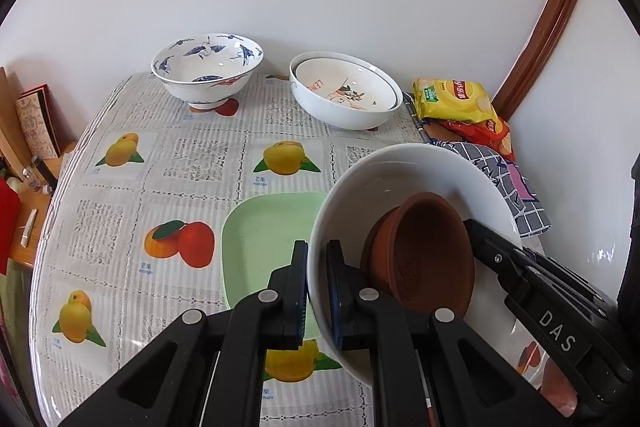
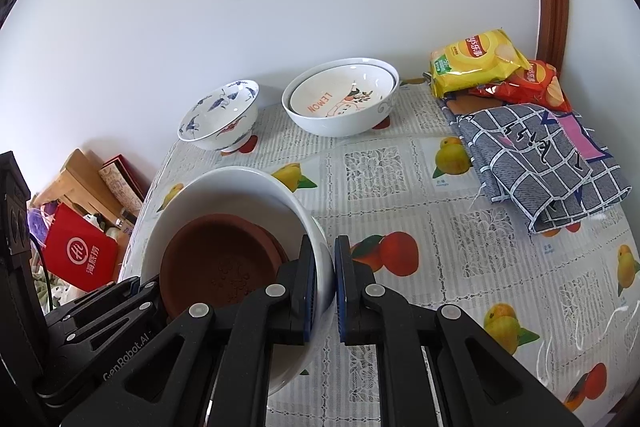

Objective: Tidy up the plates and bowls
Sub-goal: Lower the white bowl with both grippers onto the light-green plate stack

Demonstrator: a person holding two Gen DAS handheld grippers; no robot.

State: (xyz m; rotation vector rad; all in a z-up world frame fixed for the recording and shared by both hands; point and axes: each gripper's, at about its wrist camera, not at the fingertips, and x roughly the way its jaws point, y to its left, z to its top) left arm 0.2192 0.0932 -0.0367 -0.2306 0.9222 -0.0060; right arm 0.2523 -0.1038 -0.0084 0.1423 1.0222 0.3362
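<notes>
Left wrist | left gripper [image 1: 317, 291] and right gripper [image 2: 334, 287] jaws are both pinching opposite rims of white bowl [image 1: 400, 167] | bowl is tilting above worktop [image 1: 192, 163], carrying brown saucers [image 1: 424, 259] | green plate [image 1: 260, 239] is lying just left, below.

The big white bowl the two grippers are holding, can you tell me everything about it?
The white bowl is large, plain, smooth and glossy, like ceramic. It is tipped, lifted above the fruit-print tablecloth and partly over a green tray. The left gripper pinches one side of its rim and the right gripper the opposite side, one finger inside and one outside. Inside, brown clay dishes lie nested, leaning against its wall.
</notes>
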